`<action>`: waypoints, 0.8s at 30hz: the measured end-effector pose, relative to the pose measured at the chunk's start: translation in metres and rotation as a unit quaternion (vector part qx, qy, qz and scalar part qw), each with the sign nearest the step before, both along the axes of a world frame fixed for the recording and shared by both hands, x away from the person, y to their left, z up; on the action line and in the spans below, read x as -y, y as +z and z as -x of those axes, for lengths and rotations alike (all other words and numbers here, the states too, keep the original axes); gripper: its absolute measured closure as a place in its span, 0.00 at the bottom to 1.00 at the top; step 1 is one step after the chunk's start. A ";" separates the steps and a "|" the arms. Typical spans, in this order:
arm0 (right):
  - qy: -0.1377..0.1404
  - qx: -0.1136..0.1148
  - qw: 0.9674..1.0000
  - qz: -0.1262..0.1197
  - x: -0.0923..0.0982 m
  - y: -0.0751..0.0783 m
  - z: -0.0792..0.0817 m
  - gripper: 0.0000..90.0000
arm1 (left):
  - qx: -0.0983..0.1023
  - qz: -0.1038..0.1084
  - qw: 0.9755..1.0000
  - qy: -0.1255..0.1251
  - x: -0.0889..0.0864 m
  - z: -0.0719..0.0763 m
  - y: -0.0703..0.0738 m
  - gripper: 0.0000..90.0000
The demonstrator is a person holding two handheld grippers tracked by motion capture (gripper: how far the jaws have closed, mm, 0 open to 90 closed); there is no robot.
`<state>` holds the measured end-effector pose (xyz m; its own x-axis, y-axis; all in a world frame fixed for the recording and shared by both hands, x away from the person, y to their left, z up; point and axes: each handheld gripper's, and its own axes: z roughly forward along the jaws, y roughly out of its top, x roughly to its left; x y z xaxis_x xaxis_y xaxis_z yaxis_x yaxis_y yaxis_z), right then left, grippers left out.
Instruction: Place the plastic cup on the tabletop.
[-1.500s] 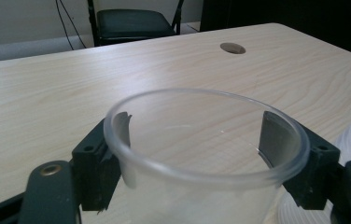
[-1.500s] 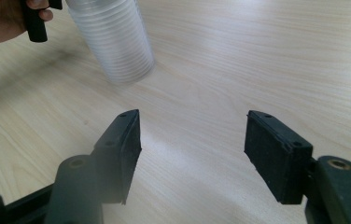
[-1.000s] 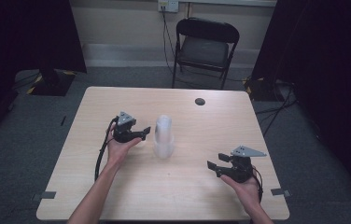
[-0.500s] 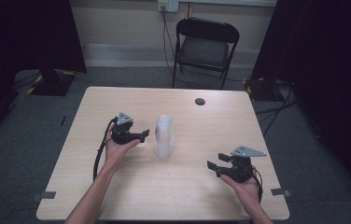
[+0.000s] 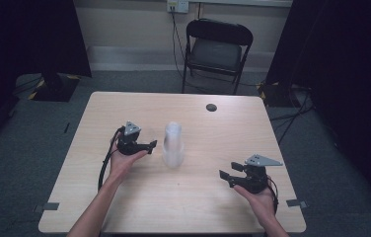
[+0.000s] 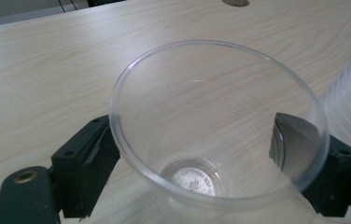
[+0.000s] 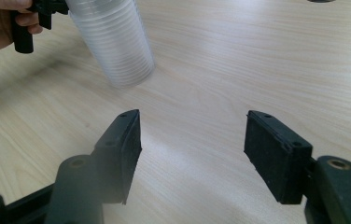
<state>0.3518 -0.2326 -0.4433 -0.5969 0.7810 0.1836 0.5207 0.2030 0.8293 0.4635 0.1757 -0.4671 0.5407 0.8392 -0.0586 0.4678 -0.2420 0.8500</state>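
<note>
While the left gripper (image 5: 146, 146) rests on the table (image 5: 124, 108) just left of the stack (image 5: 173, 144) of clear cups, a single cup (image 6: 218, 126) stands upright between its jaws, which have just been opening and now stand wide; whether the pads touch its wall I cannot tell. The right gripper (image 7: 192, 154) sits well apart near the table's right front, jaws spread, nothing between them.
</note>
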 end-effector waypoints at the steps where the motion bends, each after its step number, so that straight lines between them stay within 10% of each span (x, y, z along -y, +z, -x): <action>1: 0.000 0.000 1.000 0.000 0.000 0.000 0.000 0.41 | -0.003 0.000 1.000 0.001 -0.001 0.001 0.001 0.18; 24: -0.016 0.009 1.000 -0.006 0.009 0.005 0.000 0.40 | -0.009 0.004 1.000 0.000 -0.033 0.033 0.021 0.18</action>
<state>0.3521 -0.2421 -0.4382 -0.5742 0.7980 0.1831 0.5124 0.1759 0.8405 0.4303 0.2088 -0.4463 0.5392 0.8388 -0.0750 0.4833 -0.2353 0.8432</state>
